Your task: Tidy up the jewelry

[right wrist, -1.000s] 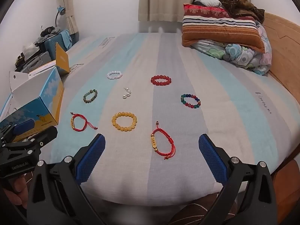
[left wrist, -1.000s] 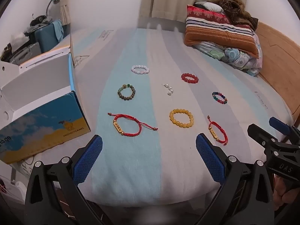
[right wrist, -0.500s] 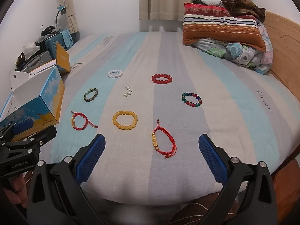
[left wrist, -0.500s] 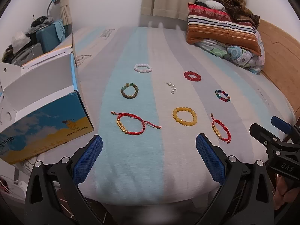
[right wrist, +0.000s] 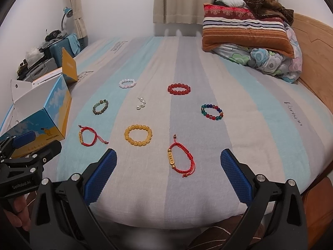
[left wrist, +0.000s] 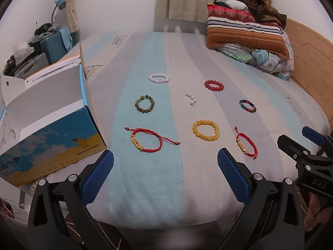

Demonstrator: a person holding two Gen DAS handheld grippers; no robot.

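Several bracelets lie spread on the striped bed. A red cord bracelet [left wrist: 146, 141] lies just ahead of my open, empty left gripper [left wrist: 165, 173]. A second red cord bracelet [right wrist: 180, 158] lies just ahead of my open, empty right gripper [right wrist: 168, 173]. A yellow bead bracelet [left wrist: 205, 130] lies between them. Behind are a green-brown bead bracelet [left wrist: 144, 104], a white bead bracelet [left wrist: 158, 78], a small pearl piece [left wrist: 191, 99], a red bead bracelet [right wrist: 179, 89] and a multicolour bead bracelet [right wrist: 211, 112]. An open blue and yellow box [left wrist: 52, 143] stands at the left.
A striped pillow [left wrist: 245, 33] and folded bedding [left wrist: 270, 60] lie at the far right by the wooden bed frame [left wrist: 308, 62]. A suitcase and clutter [left wrist: 50, 43] stand far left by the wall. The bed's front edge [left wrist: 166, 218] is under both grippers.
Both grippers have drawn slightly closer to the bed, so the bracelets sit a little lower and nearer in view. Nothing was picked up; the jaws stay open.
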